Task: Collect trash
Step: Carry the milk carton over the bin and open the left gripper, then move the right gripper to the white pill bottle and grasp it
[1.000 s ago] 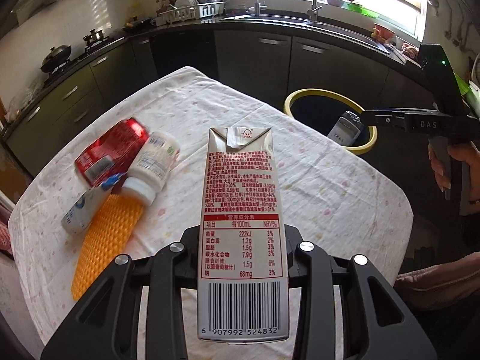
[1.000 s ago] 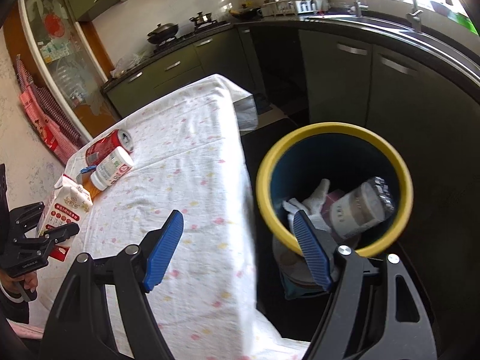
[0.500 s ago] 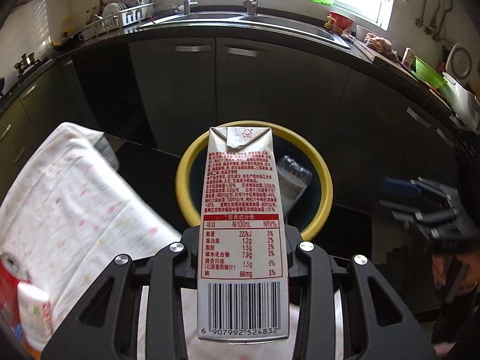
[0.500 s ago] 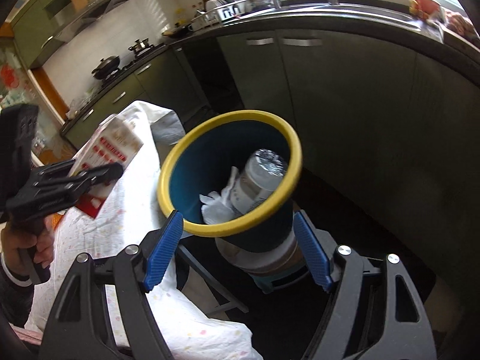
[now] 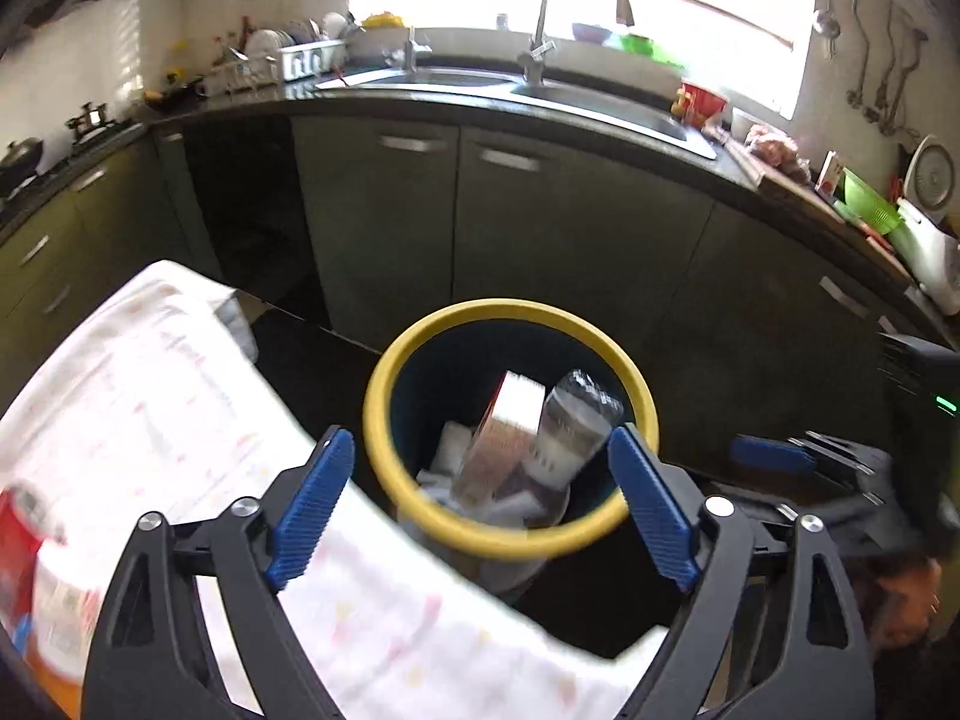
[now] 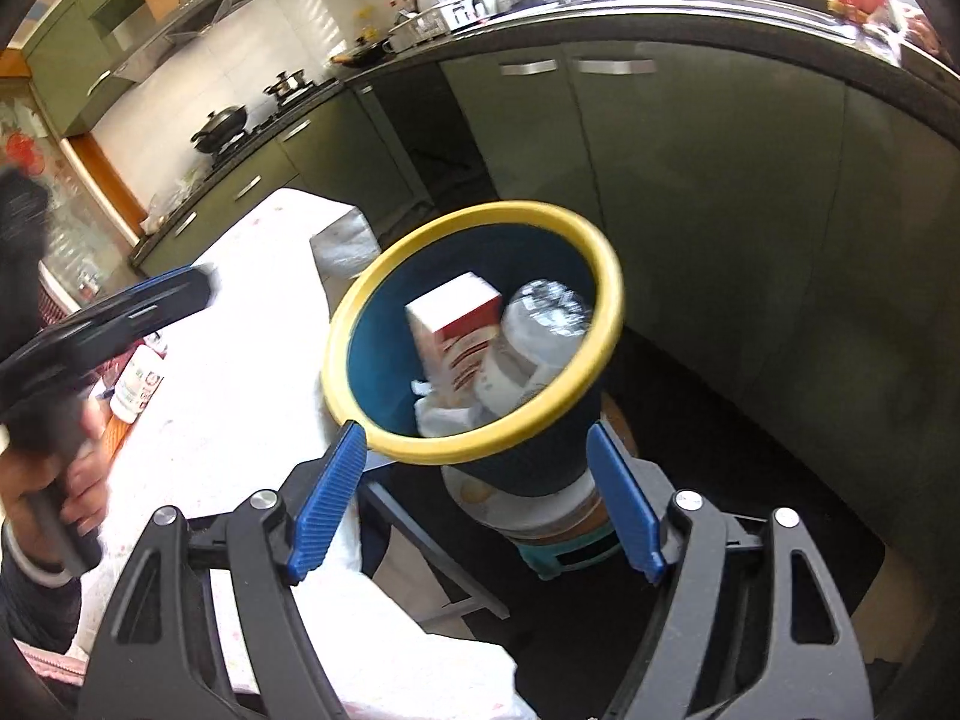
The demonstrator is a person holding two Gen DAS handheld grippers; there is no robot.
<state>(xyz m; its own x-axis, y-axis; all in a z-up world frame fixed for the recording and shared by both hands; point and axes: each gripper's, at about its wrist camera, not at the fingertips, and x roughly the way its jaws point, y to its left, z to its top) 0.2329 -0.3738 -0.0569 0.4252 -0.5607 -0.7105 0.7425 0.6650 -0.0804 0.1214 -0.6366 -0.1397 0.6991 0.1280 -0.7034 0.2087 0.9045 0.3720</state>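
Kitchen table [image 5: 150, 420]: your left gripper [image 5: 480, 498] was opening, empty; carton [image 5: 504, 438] binned at 12 o'clock; right gripper [image 6: 477, 492] wide, empty; can [image 5: 24, 534] at 9 o'clock left.

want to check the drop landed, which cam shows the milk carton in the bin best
The right wrist view: the milk carton sits fairly sharp inside the yellow-rimmed bin, white top and red print visible, leaning against a plastic bottle. The left wrist view also shows the carton in the bin, but smeared by motion blur.
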